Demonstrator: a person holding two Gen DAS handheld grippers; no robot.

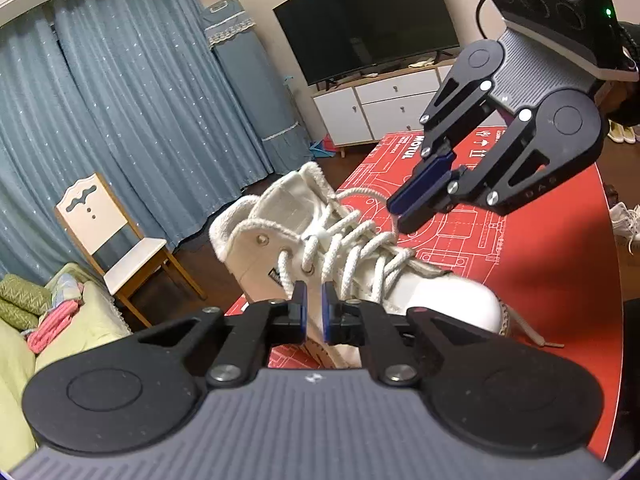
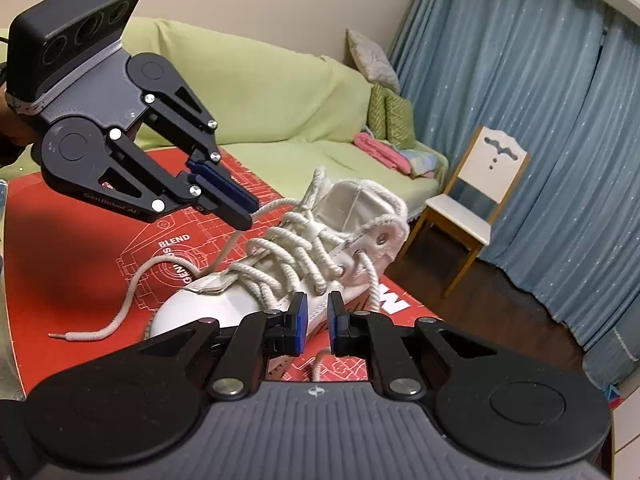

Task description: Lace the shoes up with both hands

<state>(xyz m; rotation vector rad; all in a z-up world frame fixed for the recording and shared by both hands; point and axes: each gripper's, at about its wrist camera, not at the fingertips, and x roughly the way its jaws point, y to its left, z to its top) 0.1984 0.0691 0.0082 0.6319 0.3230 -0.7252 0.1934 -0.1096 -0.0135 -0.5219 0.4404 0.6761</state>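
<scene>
Starting at the tongs: the left gripper (image 1: 314,312) shows a narrow gap between its blue pads, aimed down at the ankle side of the white high-top shoe (image 1: 440,300). From the right wrist view, at ten o'clock, a lace strand (image 2: 280,203) runs from the collar straight to its tips and a thinner stretch drops away beneath them. Whether the pads press that strand or it only lies across them, I cannot tell.

The right gripper (image 2: 318,320) also stands slightly apart, with the shoe's side plain through the gap and nothing pinched there. A second strand (image 2: 374,292) hangs from an upper eyelet at about one o'clock of its pads and passes behind the right finger.

The two tools face each other across the shoe, probably so each can take one side's lace and pull against the other. The shoe lies on a red printed mat (image 1: 560,280), toe toward three o'clock in the left view, likely to keep the eyelet rows reachable from both sides. The crossings look threaded but slack. One free end (image 2: 100,334) trails on the mat at nine o'clock.
</scene>
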